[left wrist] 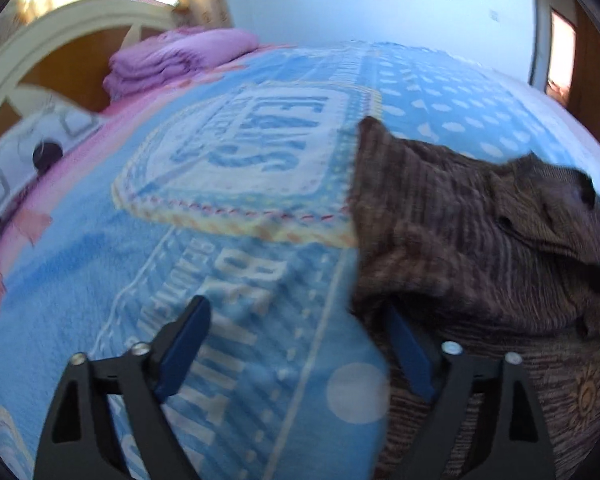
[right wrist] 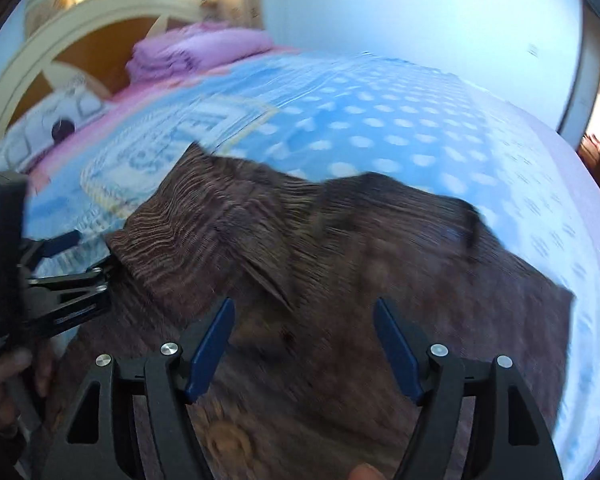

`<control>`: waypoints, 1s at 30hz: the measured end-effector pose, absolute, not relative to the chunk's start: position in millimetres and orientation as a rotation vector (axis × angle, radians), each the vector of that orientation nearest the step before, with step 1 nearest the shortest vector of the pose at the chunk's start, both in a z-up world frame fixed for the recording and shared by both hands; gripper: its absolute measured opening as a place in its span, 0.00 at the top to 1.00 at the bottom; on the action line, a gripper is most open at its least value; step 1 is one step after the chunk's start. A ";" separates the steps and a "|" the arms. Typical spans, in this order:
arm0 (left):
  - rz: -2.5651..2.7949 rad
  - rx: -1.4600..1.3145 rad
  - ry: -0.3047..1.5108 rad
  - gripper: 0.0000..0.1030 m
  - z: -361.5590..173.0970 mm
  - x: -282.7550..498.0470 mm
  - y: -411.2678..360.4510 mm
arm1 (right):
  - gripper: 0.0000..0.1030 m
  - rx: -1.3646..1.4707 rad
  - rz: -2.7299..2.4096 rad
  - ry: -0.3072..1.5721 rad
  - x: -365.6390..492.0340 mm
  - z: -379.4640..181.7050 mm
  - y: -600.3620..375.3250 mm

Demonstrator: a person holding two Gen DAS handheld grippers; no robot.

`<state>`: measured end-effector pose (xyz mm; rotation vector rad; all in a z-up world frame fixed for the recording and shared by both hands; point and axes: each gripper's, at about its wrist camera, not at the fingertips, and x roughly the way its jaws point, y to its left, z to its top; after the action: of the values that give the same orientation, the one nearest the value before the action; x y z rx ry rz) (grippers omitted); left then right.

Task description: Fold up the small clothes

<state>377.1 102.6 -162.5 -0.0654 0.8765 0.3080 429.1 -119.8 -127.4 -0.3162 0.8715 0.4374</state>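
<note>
A brown striped knit garment (left wrist: 460,232) lies crumpled on the blue printed blanket (left wrist: 220,280), partly folded over itself. My left gripper (left wrist: 296,304) is open at the garment's left edge. Its left finger is over bare blanket and its right fingertip (left wrist: 400,332) is tucked against the cloth's edge. In the right wrist view the same garment (right wrist: 340,248) fills the middle. My right gripper (right wrist: 304,304) hangs open just above it, nothing pressed between the pads. The left gripper (right wrist: 88,256) shows at the left there, one finger hidden by the cloth's corner.
A stack of folded pink bedding (left wrist: 172,60) sits at the head of the bed by the cream headboard (left wrist: 60,28). A white pillow (left wrist: 28,148) lies at the left. A person's hand (right wrist: 4,384) holds the left gripper. A doorway (left wrist: 560,52) is at the far right.
</note>
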 end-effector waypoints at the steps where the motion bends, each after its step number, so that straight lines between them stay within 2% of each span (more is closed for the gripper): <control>1: 0.302 -0.095 0.884 0.07 -164.5 377.4 107.0 | 0.46 -0.345 0.427 0.881 434.6 -134.3 -110.6; 2: 0.297 -0.112 0.889 0.05 -165.4 377.3 108.9 | 0.68 -0.360 0.426 0.893 439.2 -140.3 -104.4; 4: 0.300 -0.108 0.891 0.05 -166.0 376.8 107.6 | 0.95 -0.347 0.419 0.898 445.8 -143.6 -100.2; 11: 0.313 -0.089 0.889 0.04 -167.6 377.7 104.1 | 0.97 -0.136 0.452 0.824 439.2 -95.2 -143.5; 14: 0.316 -0.078 0.889 0.02 -167.5 378.1 102.8 | 0.97 -0.066 0.424 0.862 449.1 -94.5 -173.2; 18: 0.320 -0.073 0.890 0.02 -167.8 378.5 101.9 | 0.94 0.015 0.356 1.052 469.8 -135.9 -200.6; 21: 0.315 -0.082 0.881 0.02 -166.6 376.9 103.0 | 0.93 0.111 0.305 1.016 469.4 -142.7 -224.0; 24: 0.304 -0.103 0.873 0.01 -165.5 374.6 105.8 | 0.92 0.019 0.228 0.952 458.7 -128.5 -216.4; 25: 0.307 -0.104 0.873 0.01 -165.7 374.8 106.0 | 0.86 -0.012 0.248 0.920 454.5 -121.2 -207.7; 26: 0.310 -0.098 0.874 0.01 -165.8 375.1 105.2 | 0.73 -0.031 0.301 0.890 450.9 -113.5 -197.1; 27: 0.316 -0.087 0.872 0.01 -165.7 375.0 103.6 | 0.65 -0.045 0.345 0.874 449.1 -109.8 -191.1; 28: 0.323 -0.073 0.869 0.01 -165.3 374.8 101.4 | 0.51 -0.068 0.396 0.862 447.5 -106.8 -177.7; 29: 0.328 -0.064 0.866 0.01 -165.0 374.7 99.9 | 0.47 -0.089 0.449 0.861 445.6 -105.6 -164.0; 30: 0.330 -0.060 0.864 0.01 -164.8 374.5 99.1 | 0.47 -0.104 0.507 0.870 445.0 -105.6 -150.4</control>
<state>374.5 99.1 -164.8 -0.0598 0.8636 0.3296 445.0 -150.4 -105.6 -0.1039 0.8698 0.5067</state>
